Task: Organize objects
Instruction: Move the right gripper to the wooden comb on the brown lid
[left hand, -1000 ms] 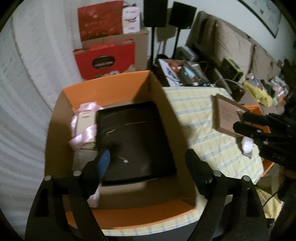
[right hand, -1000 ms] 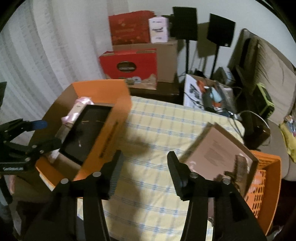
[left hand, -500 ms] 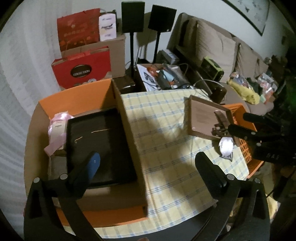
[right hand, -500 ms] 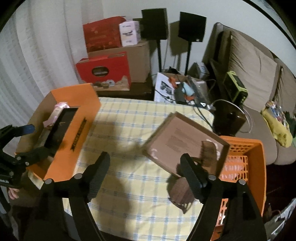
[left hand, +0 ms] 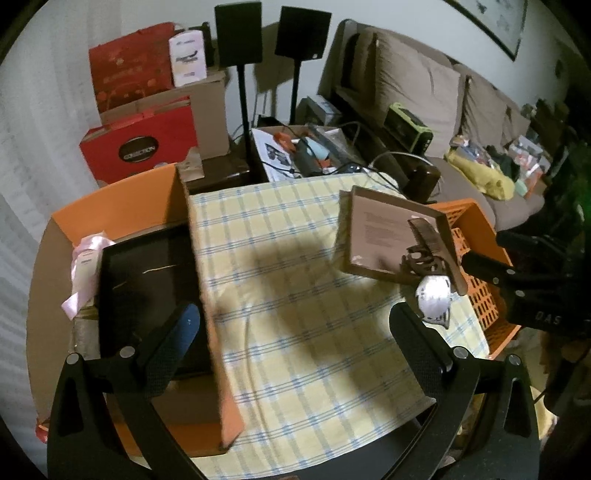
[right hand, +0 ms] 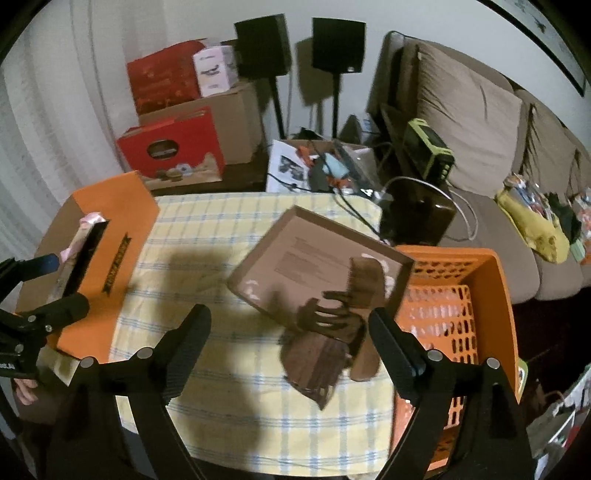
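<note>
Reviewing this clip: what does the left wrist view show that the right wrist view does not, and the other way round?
Only the left wrist view shows the black tray inside the orange box from above, plus a white roll by the brown lid. Only the right wrist view shows the dark wooden holder on the cloth and the basket interior. Both show the checked tablecloth, comb and speakers.

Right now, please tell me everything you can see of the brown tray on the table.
The brown tray is shallow and rectangular, cardboard by its look, with a low raised rim. Faint printed text shows on its floor. It sits tilted, one end on the checked tablecloth, the other propped against the orange basket. A dark wooden comb lies in it, reaching over its near edge.
</note>
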`<state>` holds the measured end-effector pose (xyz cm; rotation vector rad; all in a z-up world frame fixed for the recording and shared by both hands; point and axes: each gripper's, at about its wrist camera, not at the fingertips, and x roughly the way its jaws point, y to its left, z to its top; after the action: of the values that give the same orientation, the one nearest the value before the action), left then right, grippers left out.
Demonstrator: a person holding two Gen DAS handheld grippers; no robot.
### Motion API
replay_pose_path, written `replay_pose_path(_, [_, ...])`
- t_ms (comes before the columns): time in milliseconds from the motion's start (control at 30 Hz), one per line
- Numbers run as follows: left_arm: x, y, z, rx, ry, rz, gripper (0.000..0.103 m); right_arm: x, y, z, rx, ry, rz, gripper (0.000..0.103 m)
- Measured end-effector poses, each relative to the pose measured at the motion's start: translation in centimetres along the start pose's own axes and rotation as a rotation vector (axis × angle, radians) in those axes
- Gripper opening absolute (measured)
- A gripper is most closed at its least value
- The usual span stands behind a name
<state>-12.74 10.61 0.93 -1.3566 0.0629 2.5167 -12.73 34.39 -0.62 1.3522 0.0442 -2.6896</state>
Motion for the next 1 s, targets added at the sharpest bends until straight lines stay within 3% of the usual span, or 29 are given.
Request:
replay_pose_path(367, [1.9,-3.1,-0.1,-0.001,0.012,-0.049,0.103,0.8,-4.6,-1.5,0.056,0.026,-0.055,0.088])
replay_pose_path(533, [3.7,-3.8,-0.6,-0.040,0.055,-0.127,0.103,2.1,-5.6,-2.4,0.067,0.057,-0.059,0.084])
replay_pose_path(700, [5.6,-4.5,-0.9,-0.065,0.092,-0.170,0.102,3.5,-6.5,-3.3,0.095,0.089,-0.049,0.065])
replay_pose_path(1000, [9.1,-6.0,-1.9,-0.092,0.156,-0.244,0.094,3.7,-7.6,-5.7,0.168,0.073,0.033,0.042])
